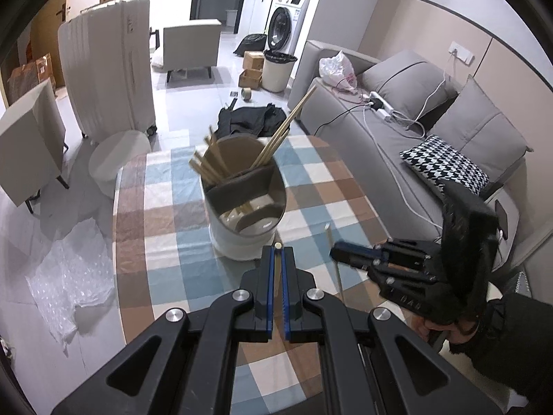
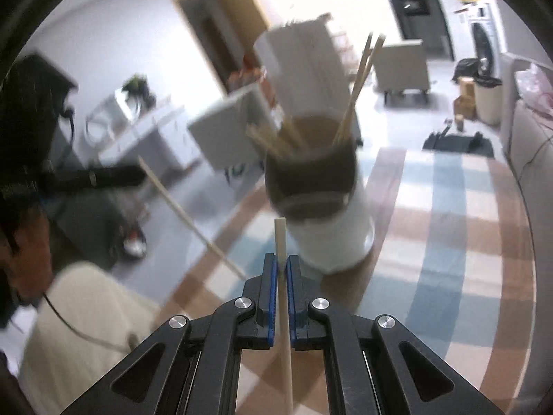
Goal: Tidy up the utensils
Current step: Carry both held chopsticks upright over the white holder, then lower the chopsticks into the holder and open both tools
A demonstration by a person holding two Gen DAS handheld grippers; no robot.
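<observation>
Left of the left gripper (image 1: 277,254) lies crumpled white wrap (image 1: 69,269) on the floor. Its jaws pinch a pale wooden chopstick (image 1: 277,247); straight ahead stands the white cylindrical holder (image 1: 242,200) full of chopsticks. To its right, the right gripper (image 2: 282,263) pinches another chopstick (image 2: 280,238); a grey sofa (image 1: 414,131) lies beyond.

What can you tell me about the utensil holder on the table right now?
The utensil holder is a white, rounded cylinder with a dark brown inner lining and a divider splitting it into compartments. It stands upright on the checked tablecloth. Pale wooden chopsticks lean out of its far compartment, a few reaching high to the right. The near compartment looks mostly empty. Neither gripper touches it.
</observation>
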